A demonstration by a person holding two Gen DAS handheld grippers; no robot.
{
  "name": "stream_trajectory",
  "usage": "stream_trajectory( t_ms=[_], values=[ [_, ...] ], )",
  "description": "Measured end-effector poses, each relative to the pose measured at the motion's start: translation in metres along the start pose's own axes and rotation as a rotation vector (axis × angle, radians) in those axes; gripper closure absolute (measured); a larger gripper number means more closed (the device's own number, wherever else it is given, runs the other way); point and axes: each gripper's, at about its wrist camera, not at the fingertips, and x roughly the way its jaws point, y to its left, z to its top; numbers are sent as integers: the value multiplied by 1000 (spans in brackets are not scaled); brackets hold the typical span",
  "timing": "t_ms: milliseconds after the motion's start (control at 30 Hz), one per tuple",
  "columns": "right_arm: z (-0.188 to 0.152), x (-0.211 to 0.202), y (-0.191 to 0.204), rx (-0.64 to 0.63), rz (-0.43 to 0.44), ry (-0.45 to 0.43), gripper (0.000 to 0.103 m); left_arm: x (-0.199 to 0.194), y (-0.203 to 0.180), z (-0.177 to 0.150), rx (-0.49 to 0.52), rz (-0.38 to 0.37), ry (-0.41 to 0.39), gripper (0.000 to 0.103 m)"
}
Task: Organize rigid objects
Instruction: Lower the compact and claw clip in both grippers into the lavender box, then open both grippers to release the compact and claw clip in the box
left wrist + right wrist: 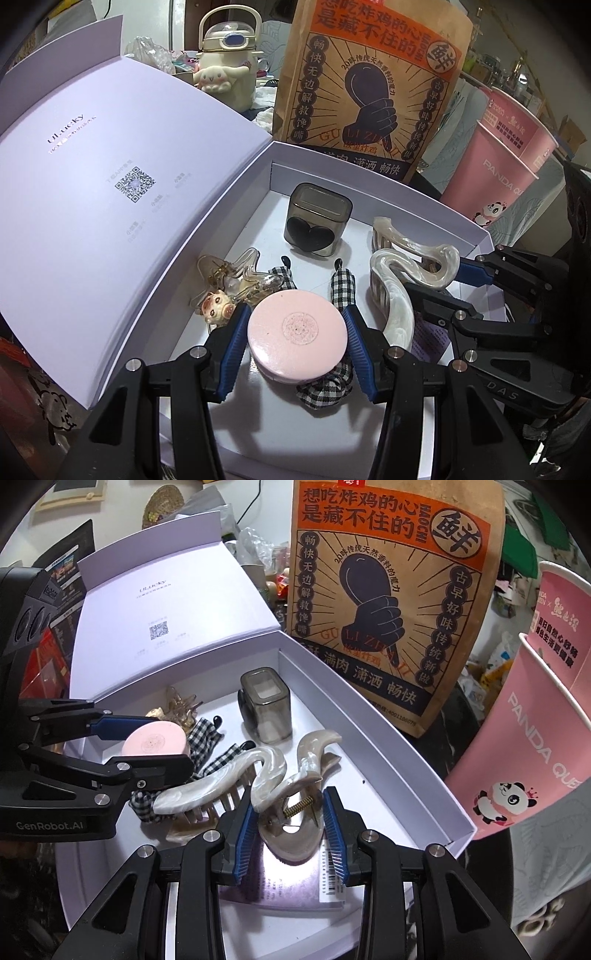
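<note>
An open white box (369,177) (406,753) holds the items. My left gripper (297,334) is shut on a round pink compact (297,334) (155,743), held just above a black-and-white gingham hair bow (341,286) (210,738). My right gripper (290,810) is shut on the hinge end of a pearly white claw clip (266,771) (395,291) inside the box at the right. A smoky square case with a black heart (317,219) (267,707) stands at the back. A clear clip (240,273) and a small pig charm (218,310) lie at the left.
The box lid (110,177) stands open at the left. A brown fried-chicken paper bag (369,85) (391,602) stands behind the box. Pink paper cups (498,155) (546,716) stand at the right. A cream kettle-shaped bottle (229,62) is at the back.
</note>
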Motion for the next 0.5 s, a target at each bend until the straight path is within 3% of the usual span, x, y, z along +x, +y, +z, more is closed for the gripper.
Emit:
stream_trajectory(
  t_ms=[133, 500],
  values=[
    [0, -1, -2, 10, 4, 10, 68, -4, -5, 0, 26, 28, -11, 52],
    [4, -16, -7, 18, -13, -20, 52, -14, -9, 2, 11, 42, -29, 52]
  ],
)
